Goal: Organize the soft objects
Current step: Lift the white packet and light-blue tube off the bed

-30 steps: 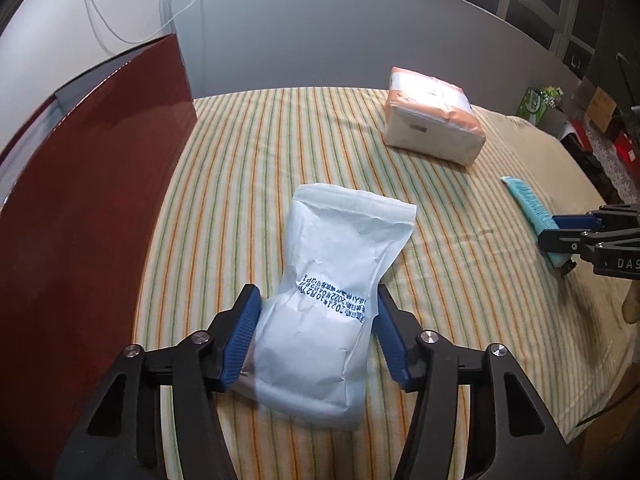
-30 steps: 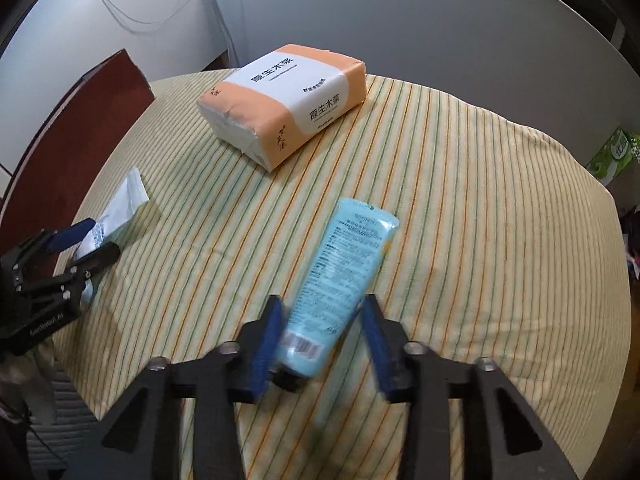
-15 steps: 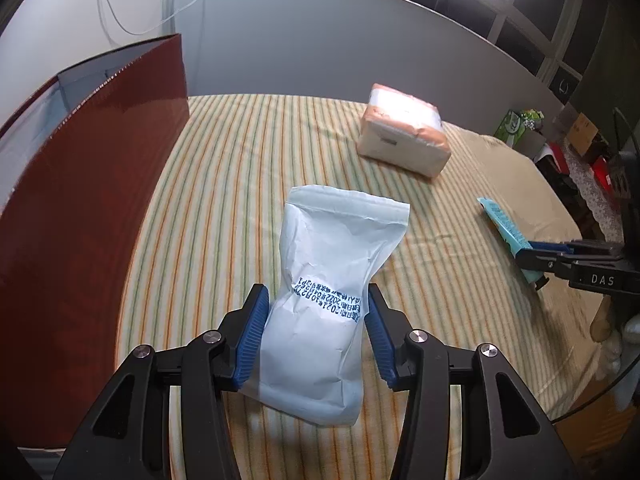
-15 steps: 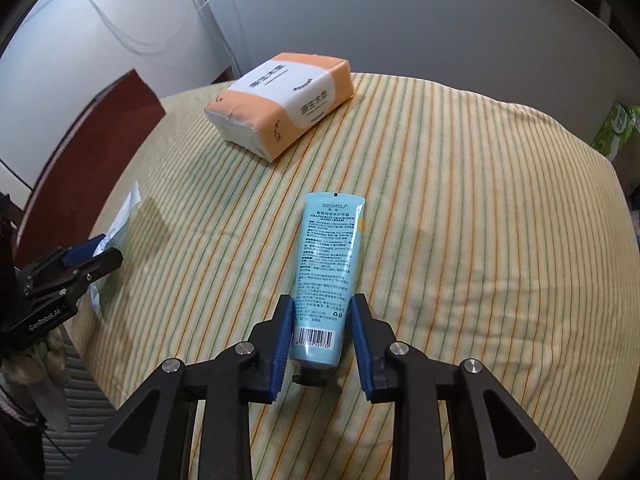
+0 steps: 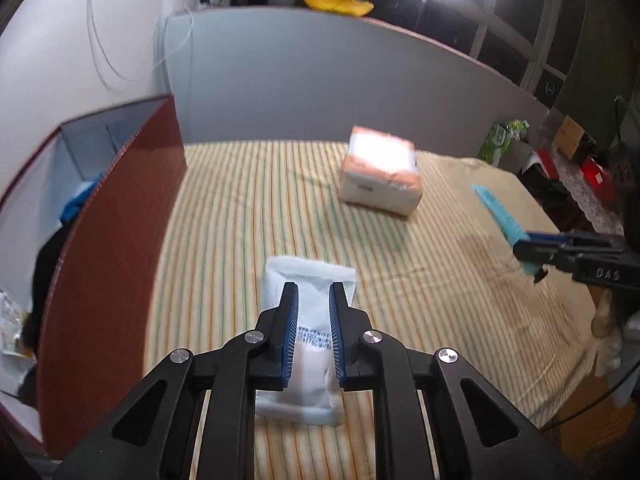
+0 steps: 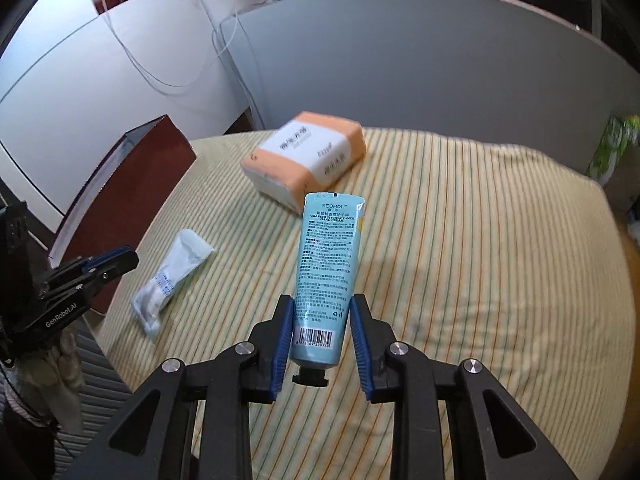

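Right gripper (image 6: pixel 322 298) has the hand cream tube (image 6: pixel 330 248) pinched low on its body, just above the cap, pads closed in on both sides. The tube is up off the striped cloth (image 6: pixel 460 240), crimped end pointing away.

Left gripper (image 5: pixel 311 292) is squeezed down to a slim gap and, by my read, has nothing in it. The white pouch (image 5: pixel 298 404) lies flat on the bench below the fingers, near the maroon box (image 5: pixel 116 240). The orange tissue pack (image 5: pixel 380 172) sits toward the back, well apart from both.

Now the risks. That tube is slick and held near one end, so a quick swing could let it pivot or slide out, and a harder squeeze could push cream toward the cap. On the left, closing on a limp, flat pouch from above may only skid off the film or bunch the cloth.

Hard to judge:
- Most of the box interior is cut off, with only something blue showing.
- Glare wipes out the tissue pack's top.
- The edges of the scene are blurred.
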